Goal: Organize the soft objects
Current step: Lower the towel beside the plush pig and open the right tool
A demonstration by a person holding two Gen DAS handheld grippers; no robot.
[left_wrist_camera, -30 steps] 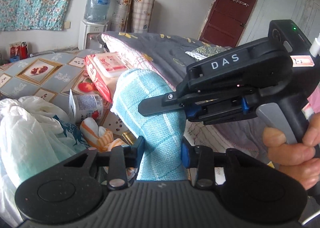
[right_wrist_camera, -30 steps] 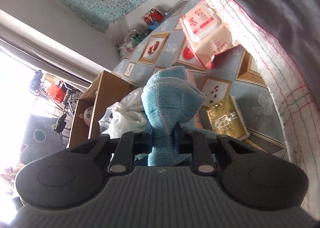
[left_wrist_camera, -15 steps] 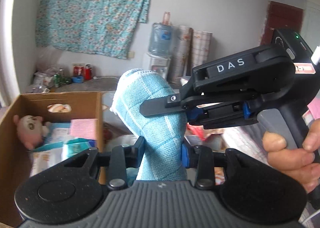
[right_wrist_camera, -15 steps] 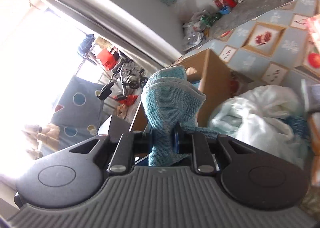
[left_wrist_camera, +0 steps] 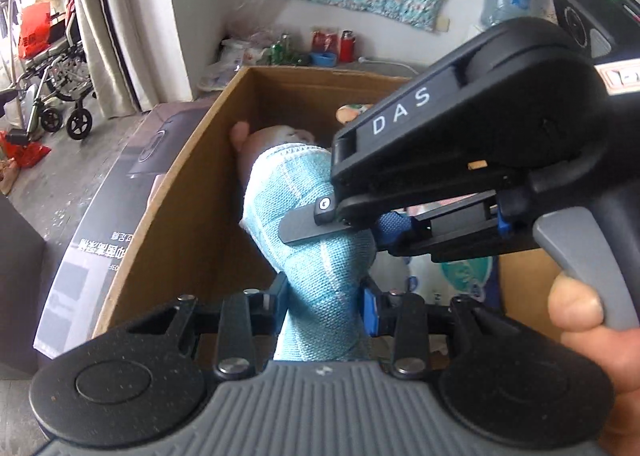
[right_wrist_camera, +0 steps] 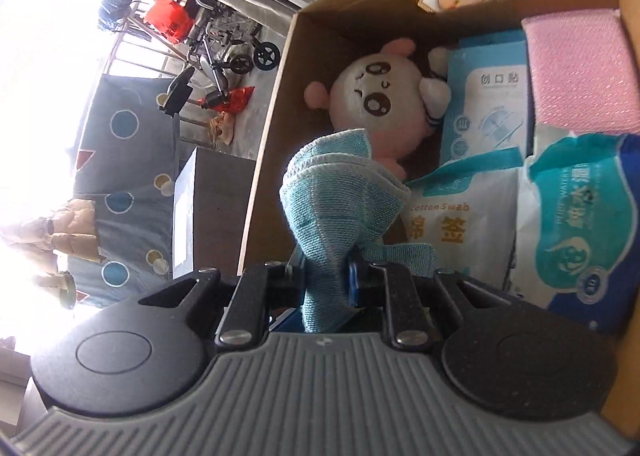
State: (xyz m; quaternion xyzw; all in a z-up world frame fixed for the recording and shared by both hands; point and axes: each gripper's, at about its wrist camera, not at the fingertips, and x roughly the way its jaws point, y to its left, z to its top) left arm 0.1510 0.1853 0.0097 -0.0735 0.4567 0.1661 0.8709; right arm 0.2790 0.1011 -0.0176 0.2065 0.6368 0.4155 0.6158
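Both tools grip the same light blue cloth [left_wrist_camera: 316,256]: the left hand-held gripper [left_wrist_camera: 324,296] has its jaws partly apart and clamped on the folded bundle, and the right hand-held gripper [right_wrist_camera: 328,276], held in a hand [left_wrist_camera: 592,344], is pinched nearly together on a thinner fold of it, its black body crossing the left view from the right. The cloth is a woven, ribbed towel with a pale stitched hem, bunched upright over the open cardboard box [right_wrist_camera: 272,127]. Inside the box, a round-faced pink and white plush toy [right_wrist_camera: 376,95] lies against the far left corner; beside it stand a white and blue packet [right_wrist_camera: 492,103], a cotton swab pack [right_wrist_camera: 460,223], a glossy teal wipes pack [right_wrist_camera: 580,240] and a pink textured cloth [right_wrist_camera: 580,71] along the right wall
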